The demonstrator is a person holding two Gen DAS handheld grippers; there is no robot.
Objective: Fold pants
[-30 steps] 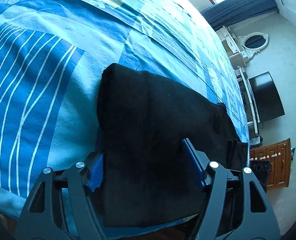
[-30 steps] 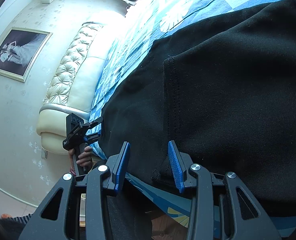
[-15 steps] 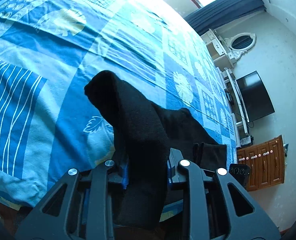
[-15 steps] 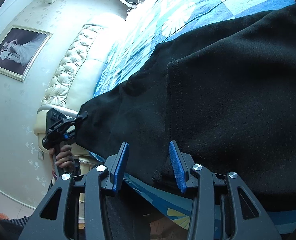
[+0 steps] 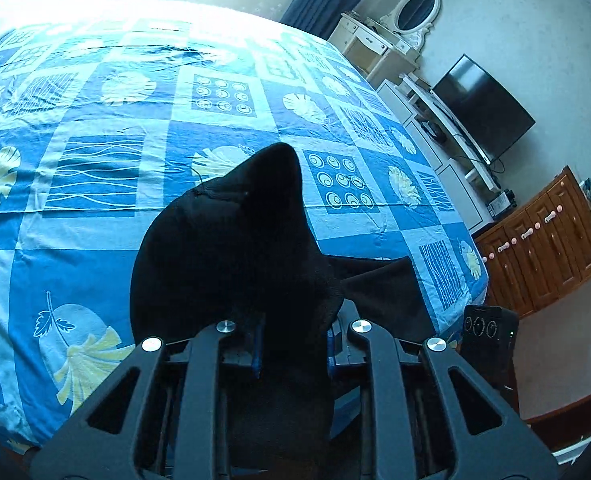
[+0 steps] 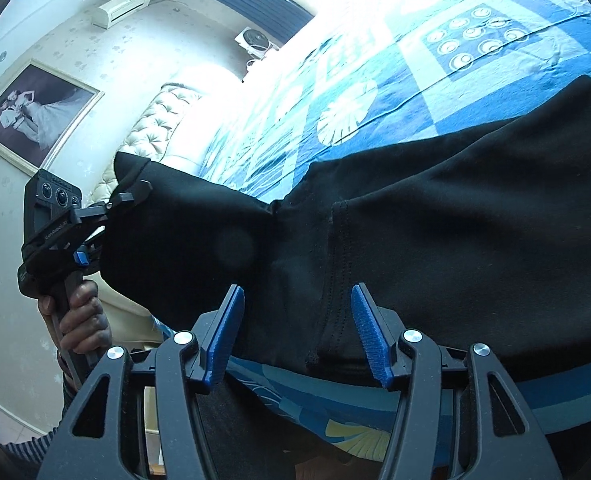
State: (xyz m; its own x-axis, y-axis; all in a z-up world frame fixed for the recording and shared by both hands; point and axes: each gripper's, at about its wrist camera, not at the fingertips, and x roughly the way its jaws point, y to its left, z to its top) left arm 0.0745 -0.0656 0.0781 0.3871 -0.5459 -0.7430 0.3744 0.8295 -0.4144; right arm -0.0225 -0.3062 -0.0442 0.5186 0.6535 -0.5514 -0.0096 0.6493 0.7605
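Above the near edge of the bed [image 5: 95,184], my left gripper [image 5: 293,344] pointed steeply downward, its jaws having just closed on a bunched end of the black pants [image 5: 235,264]; the cloth rose in a peak in front of the camera and hid part of the blue patterned bedspread; in the right wrist view my left hand [image 6: 77,316] gripped the handle with that end of the pants [image 6: 455,232] lifted clear of the bed. My right gripper [image 6: 297,332] sat lower at the bed edge, tilted downward; its jaws had just been opening and stood apart, a seamed edge of the pants between the blue pads [image 6: 369,332] but not pressed by them; most of the garment lay flat on the bedspread ahead of it. Beyond the bed stood a television [image 5: 483,108], a white dresser with an oval mirror [image 5: 415,12] and a wooden cabinet [image 5: 543,248]; a tufted headboard [image 6: 155,128], a framed picture [image 6: 35,116] and an air conditioner [image 6: 121,6] occupied the opposite wall.
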